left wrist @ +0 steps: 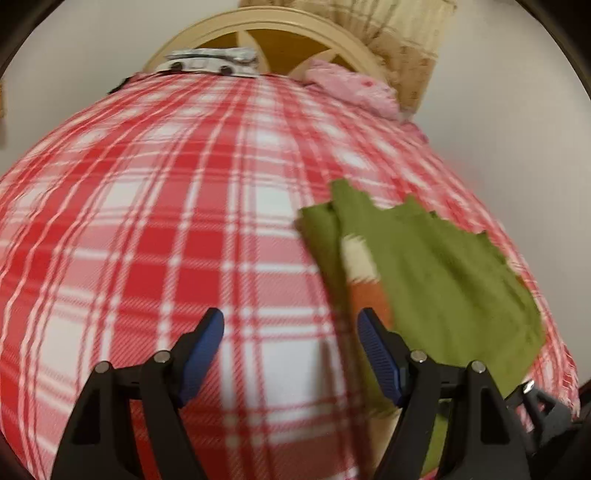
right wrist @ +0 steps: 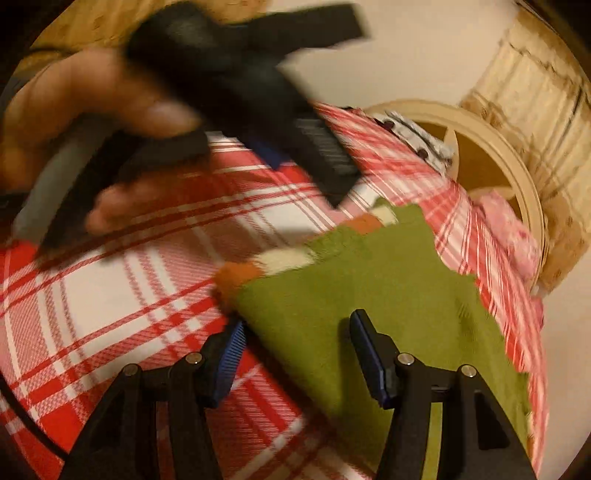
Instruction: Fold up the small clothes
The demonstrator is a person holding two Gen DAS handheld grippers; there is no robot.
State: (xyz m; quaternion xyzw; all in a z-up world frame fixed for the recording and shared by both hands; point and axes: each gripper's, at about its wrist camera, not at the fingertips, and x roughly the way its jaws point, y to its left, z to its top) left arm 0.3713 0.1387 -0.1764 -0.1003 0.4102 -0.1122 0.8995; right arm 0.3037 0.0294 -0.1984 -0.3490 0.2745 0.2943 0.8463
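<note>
**Inspector A:** Left wrist view first. What do you record?

**Inspector B:** The left gripper [left wrist: 290, 345] stands with its blue-padded jaws well apart, nothing between them, over a red-and-white plaid cloth surface [left wrist: 166, 221]. The small olive-green knitted garment with cream and orange patches [left wrist: 436, 273] lies on that cloth at about three o'clock from the jaws, its near edge just beside the right-hand finger. I cannot tell whether they touch. The frame is blurred.

**Inspector A:** Beyond the cloth?

**Inspector B:** At twelve o'clock, a round cream-coloured rimmed basket [left wrist: 258, 29]. A pink patterned fabric piece [left wrist: 354, 88] rests at one o'clock by its rim, and a white-and-grey printed fabric item [left wrist: 210, 62] at eleven o'clock.

**Inspector A:** Right wrist view.

**Inspector B:** The right gripper [right wrist: 295, 354] has its jaws apart, poised at the garment's near corner. The green fabric runs between the two pads, yet neither visibly presses it. The garment spreads from the centre towards four o'clock. At ten o'clock a person's hand [right wrist: 85, 122] grips the left gripper, heavily blurred. The basket sits at two o'clock.
</note>
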